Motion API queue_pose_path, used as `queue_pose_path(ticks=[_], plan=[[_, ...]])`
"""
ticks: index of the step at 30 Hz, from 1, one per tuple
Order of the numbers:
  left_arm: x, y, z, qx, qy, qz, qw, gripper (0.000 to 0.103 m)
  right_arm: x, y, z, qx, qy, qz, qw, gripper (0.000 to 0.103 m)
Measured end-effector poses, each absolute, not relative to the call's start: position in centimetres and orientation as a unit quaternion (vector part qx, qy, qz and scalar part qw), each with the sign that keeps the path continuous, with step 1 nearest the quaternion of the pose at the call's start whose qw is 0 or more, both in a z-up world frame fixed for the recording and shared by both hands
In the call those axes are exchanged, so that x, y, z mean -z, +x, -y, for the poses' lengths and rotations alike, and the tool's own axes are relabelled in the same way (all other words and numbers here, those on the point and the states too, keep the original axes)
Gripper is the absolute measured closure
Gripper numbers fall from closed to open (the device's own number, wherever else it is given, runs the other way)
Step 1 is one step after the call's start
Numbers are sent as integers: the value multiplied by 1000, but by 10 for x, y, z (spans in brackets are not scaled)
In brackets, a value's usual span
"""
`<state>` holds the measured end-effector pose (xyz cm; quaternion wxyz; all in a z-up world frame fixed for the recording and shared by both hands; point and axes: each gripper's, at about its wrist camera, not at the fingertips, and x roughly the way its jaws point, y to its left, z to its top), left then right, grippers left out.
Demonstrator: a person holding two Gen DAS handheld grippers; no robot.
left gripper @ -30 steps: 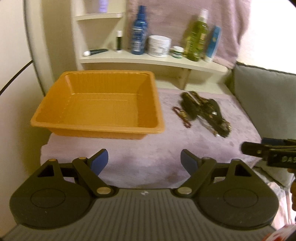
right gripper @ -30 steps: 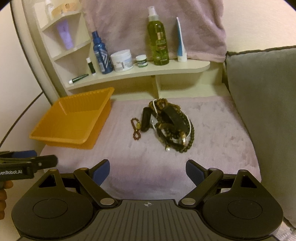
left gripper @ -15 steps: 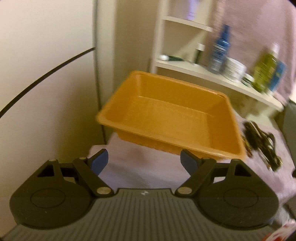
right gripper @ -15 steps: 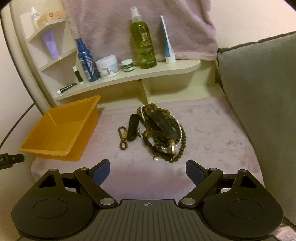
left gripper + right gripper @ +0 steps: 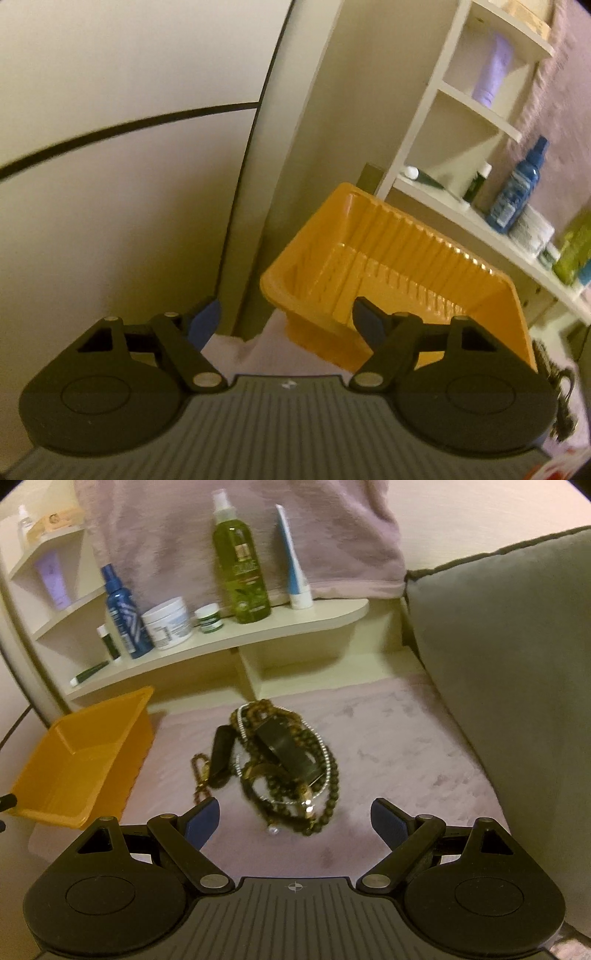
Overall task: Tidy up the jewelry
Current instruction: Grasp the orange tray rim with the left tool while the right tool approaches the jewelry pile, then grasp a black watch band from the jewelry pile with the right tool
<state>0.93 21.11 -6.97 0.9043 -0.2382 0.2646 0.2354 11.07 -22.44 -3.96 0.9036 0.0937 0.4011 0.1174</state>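
Left wrist view: the left tongs [image 5: 286, 317] stand wide open with nothing between their blue pads, tilted toward a cream wall at far left. The orange ribbed plastic tray [image 5: 402, 273] sits just beyond the right-hand finger, empty as far as its interior shows. A cream corner shelf unit [image 5: 476, 107] rises at far right, carrying a blue spray bottle [image 5: 515, 192].

Right wrist view: the same orange tray [image 5: 79, 753] lies at near left on the mauve plush cover [image 5: 399, 738]. To its right, well apart from it, rests the tangled pile of dark beaded bracelets, chains and black bands [image 5: 279, 760], centred on the cover and just beyond the fingertips. The right tongs [image 5: 291, 818] are fully open, holding nothing, the pile lying ahead of the gap between the fingers; contact is not apparent. On the shelf [image 5: 258, 631] behind stand a white jar [image 5: 168, 622], a green spray bottle [image 5: 240, 561] and a blue-and-white tube [image 5: 293, 561]. A grey cushion [image 5: 509, 672] fills the right side.
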Motion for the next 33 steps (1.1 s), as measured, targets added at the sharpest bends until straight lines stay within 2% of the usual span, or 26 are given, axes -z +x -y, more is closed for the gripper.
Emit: queue_pose_path(ticks=[2, 4, 17, 18, 24, 27, 28, 29, 31, 33], plan=[[75, 12, -215, -234, -252, -255, 904, 29, 42, 115, 226, -112, 100, -402, 903, 14], [79, 18, -217, -230, -258, -249, 905, 34, 45, 118, 227, -106, 105, -402, 903, 14], [95, 52, -220, -210, -226, -241, 920, 55, 57, 135, 229, -85, 109, -412, 900, 14], [95, 53, -219, -210, -225, -241, 920, 60, 58, 136, 229, -83, 110, -414, 900, 14], [95, 54, -218, -219, -204, -241, 923, 71, 59, 139, 233, -80, 112, -414, 900, 14], [94, 52, -218, -222, -193, -243, 924, 84, 59, 138, 233, -82, 111, -413, 900, 14], [94, 51, -218, -224, -188, -244, 924, 86, 59, 138, 233, -82, 110, -411, 901, 15], [94, 51, -218, -223, -184, -245, 925, 86, 59, 137, 232, -83, 109, -410, 902, 21], [92, 50, -216, -223, -176, -245, 927, 86, 60, 137, 232, -87, 105, -412, 901, 27], [90, 48, -212, -224, -164, -240, 930, 87, 60, 136, 232, -89, 103, -414, 900, 30]])
